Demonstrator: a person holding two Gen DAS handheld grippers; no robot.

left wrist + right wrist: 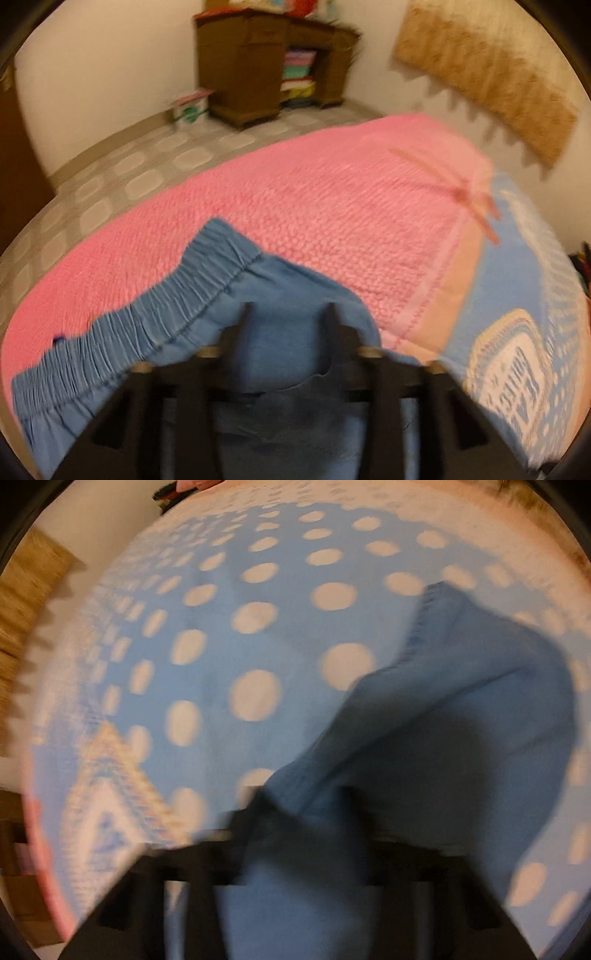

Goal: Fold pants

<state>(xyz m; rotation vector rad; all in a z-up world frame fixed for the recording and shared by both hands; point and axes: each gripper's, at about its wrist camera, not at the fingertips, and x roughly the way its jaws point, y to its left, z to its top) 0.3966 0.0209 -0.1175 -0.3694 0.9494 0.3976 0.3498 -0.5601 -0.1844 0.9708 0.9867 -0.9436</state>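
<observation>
Two tools: both low over the bed, both views blurred.
Left tool (pixel 290 310): fingers apart, blue pants (pixel 177 295) lying between them, pads not pressing.
Right tool (pixel 295 808): narrowed onto a bunch of the pants' cloth, gripping it.
Pants: elastic waistband (pixel 110 347) on the pink blanket (pixel 314 199), the rest across the blue dotted cover (pixel 221 635).

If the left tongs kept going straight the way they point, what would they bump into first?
Most likely the blue pants, whose fabric lies right between and ahead of the left tongs; beyond it is the pink blanket.
</observation>
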